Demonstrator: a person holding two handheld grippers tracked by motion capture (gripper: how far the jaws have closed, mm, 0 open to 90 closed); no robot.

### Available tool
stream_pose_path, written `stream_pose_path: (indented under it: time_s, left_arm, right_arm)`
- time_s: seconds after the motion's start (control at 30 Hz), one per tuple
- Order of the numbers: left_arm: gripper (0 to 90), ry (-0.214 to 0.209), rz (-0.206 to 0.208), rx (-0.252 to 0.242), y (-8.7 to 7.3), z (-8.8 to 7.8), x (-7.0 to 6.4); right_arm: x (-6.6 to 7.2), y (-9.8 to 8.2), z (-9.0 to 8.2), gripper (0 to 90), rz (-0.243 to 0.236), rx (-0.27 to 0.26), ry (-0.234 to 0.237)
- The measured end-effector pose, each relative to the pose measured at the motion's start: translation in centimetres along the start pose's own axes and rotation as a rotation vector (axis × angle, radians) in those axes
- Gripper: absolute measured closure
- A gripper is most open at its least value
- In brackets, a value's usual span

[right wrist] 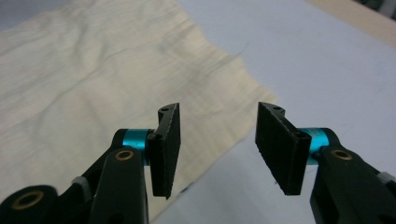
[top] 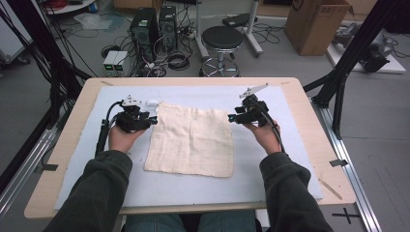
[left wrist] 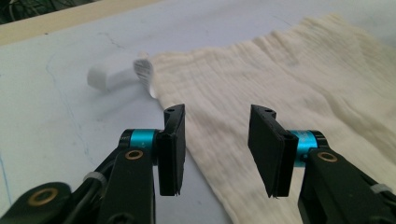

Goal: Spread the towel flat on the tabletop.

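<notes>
Cloth [top: 191,140] lies flat mid-mat, spread wide, near edge toward you; judging by that, spreading looks done or fold not yet begun. Your left gripper [top: 153,119] at cloth's far left corner, jaws apart, nothing between. Your right gripper [top: 232,117] at far right corner, jaws apart, empty. White block [top: 152,103] just beyond left corner.

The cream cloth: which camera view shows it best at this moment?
The high view: the whole cream cloth lies flat on the white mat, all four edges visible. The left gripper view shows its edge and one corner beside a small white object; the right gripper view shows another corner.
</notes>
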State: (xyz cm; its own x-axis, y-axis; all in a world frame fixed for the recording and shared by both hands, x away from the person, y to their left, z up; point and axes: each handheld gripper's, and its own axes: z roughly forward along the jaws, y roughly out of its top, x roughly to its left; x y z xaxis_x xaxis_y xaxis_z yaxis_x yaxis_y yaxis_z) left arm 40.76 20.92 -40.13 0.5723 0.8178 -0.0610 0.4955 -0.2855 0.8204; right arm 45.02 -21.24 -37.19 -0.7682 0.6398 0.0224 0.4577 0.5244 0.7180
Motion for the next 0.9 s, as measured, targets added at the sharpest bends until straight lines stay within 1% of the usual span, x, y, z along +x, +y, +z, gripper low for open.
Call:
stream_pose_path:
  time_s: [0.03, 0.07, 0.1, 0.13, 0.17, 0.2, 0.23, 0.27, 0.3, 0.37, 0.47, 0.5, 0.53, 0.6, 0.63, 0.73, 0.77, 0.8, 0.83, 0.9]
  left_arm:
    - [55.1, -0.017, 0.007, -0.009, -0.4, -0.4, -0.3]
    - [54.7, -0.026, 0.020, -0.015, -0.8, -0.9, -0.6]
    - [54.1, -0.034, 0.028, -0.018, -1.3, -1.3, -0.9]
    - [53.1, -0.052, 0.035, -0.011, -1.6, -1.7, -1.1]
    - [52.4, -0.059, 0.050, -0.011, -2.0, -2.1, -1.4]
    - [51.6, -0.065, 0.064, -0.014, -2.4, -2.5, -1.7]
    - [51.5, -0.078, 0.066, -0.018, -2.8, -2.8, -2.0]
    - [50.8, -0.086, 0.069, -0.013, -3.2, -3.0, -2.3]
    - [49.9, -0.093, 0.081, -0.013, -3.7, -3.3, -2.6]
    - [49.0, -0.107, 0.092, -0.001, -4.5, -3.7, -3.2]
    - [46.2, -0.131, 0.109, 0.006, -5.7, -4.0, -3.9]
    - [46.0, -0.145, 0.121, 0.029, -5.9, -4.0, -4.1]
    - [44.8, -0.147, 0.135, 0.041, -6.0, -4.1, -4.4]
    - [44.3, -0.164, 0.156, 0.040, -6.1, -4.2, -4.8]
    - [45.0, -0.172, 0.155, 0.039, -6.2, -4.2, -5.0]
    - [46.9, -0.194, 0.156, 0.070, -7.1, -4.0, -5.2]
    - [48.3, -0.205, 0.162, 0.081, -7.3, -4.0, -5.1]
    - [49.4, -0.221, 0.154, 0.083, -7.6, -4.0, -5.2]
    - [50.9, -0.240, 0.156, 0.095, -7.8, -4.0, -5.2]
    - [55.9, -0.263, 0.169, 0.116, -7.9, -3.9, -5.4]
  right_arm:
    - [0.5, -0.3, -0.3, 46.8, 0.005, -0.002, 0.019]
    - [0.9, -0.6, -0.5, 45.8, -0.002, -0.020, 0.035]
    - [1.4, -0.9, -0.7, 43.8, 0.002, -0.023, 0.054]
    - [1.9, -1.2, -0.8, 42.3, 0.000, -0.015, 0.071]
    - [2.4, -1.6, -1.0, 42.4, -0.015, -0.028, 0.082]
    - [3.0, -2.0, -1.0, 41.4, -0.024, -0.028, 0.092]
    - [3.4, -2.1, -1.0, 38.9, -0.026, 0.009, 0.112]
    - [3.9, -2.4, -0.9, 38.8, -0.032, 0.030, 0.120]
    - [4.3, -2.6, -1.0, 39.0, -0.031, 0.039, 0.137]
    - [5.3, -3.3, -1.2, 42.0, -0.059, -0.005, 0.138]
    - [6.4, -4.7, -1.1, 41.4, -0.068, 0.016, 0.161]
    - [6.6, -5.2, -1.0, 41.5, -0.074, 0.024, 0.163]
    - [6.9, -5.7, -0.9, 41.8, -0.067, 0.035, 0.167]
    - [7.4, -6.4, -0.6, 43.1, -0.081, 0.054, 0.162]
    - [7.6, -6.8, -0.4, 43.8, -0.091, 0.067, 0.156]
    - [7.9, -7.4, 0.3, 49.4, -0.113, 0.097, 0.138]
    - [7.9, -7.5, 0.5, 50.8, -0.117, 0.105, 0.138]
    - [7.9, -7.6, 0.7, 52.4, -0.125, 0.117, 0.132]
    - [8.0, -7.7, 0.8, 54.5, -0.124, 0.126, 0.129]
    - [7.8, -7.7, 0.8, 60.2, -0.129, 0.114, 0.121]
